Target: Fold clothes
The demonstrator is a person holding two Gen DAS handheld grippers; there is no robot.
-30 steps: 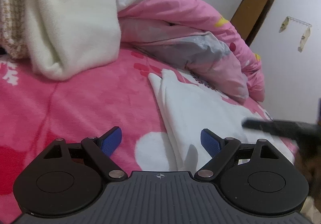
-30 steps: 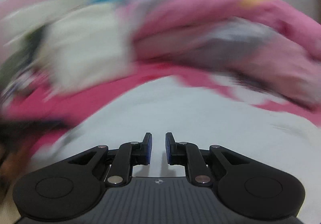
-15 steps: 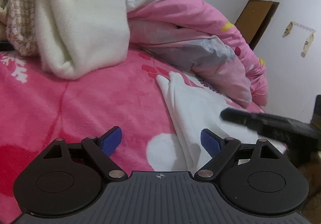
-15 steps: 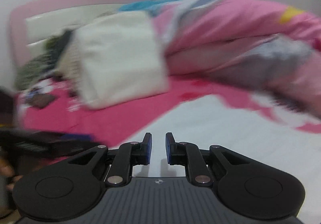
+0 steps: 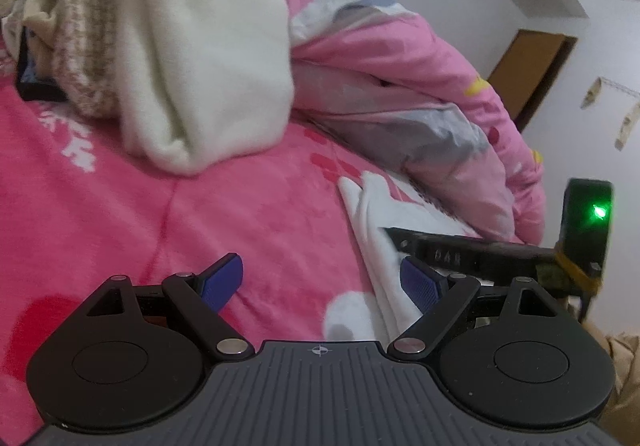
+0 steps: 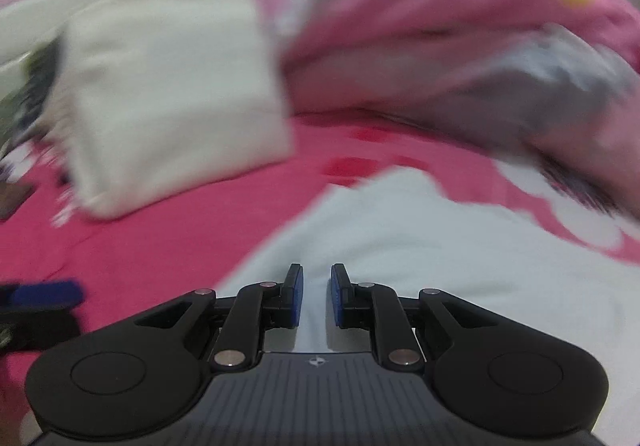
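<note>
A white garment (image 5: 372, 214) lies flat on the pink bedsheet (image 5: 160, 214), its near corner pointing to the far side. My left gripper (image 5: 322, 272) hovers open over the sheet, its right pad at the garment's left edge and nothing between the pads. One of the right gripper's fingers (image 5: 448, 251) reaches in from the right, low over the garment. In the right wrist view my right gripper (image 6: 316, 286) hangs above the white garment (image 6: 420, 246) with its pads a narrow gap apart and nothing pinched. The left gripper's blue fingertip (image 6: 48, 292) shows at the left edge.
A folded cream fleece (image 5: 200, 58) and a knitted garment (image 5: 88, 46) are piled at the back left. A bunched pink and grey quilt (image 5: 400, 94) fills the back right. A box with a green light (image 5: 588, 214) rides on the right gripper. A brown door (image 5: 528, 70) stands behind.
The right gripper has swept leftwards over the white garment, closer to the left gripper. The left gripper has rolled slightly and stayed open. Neither has taken hold of anything.
</note>
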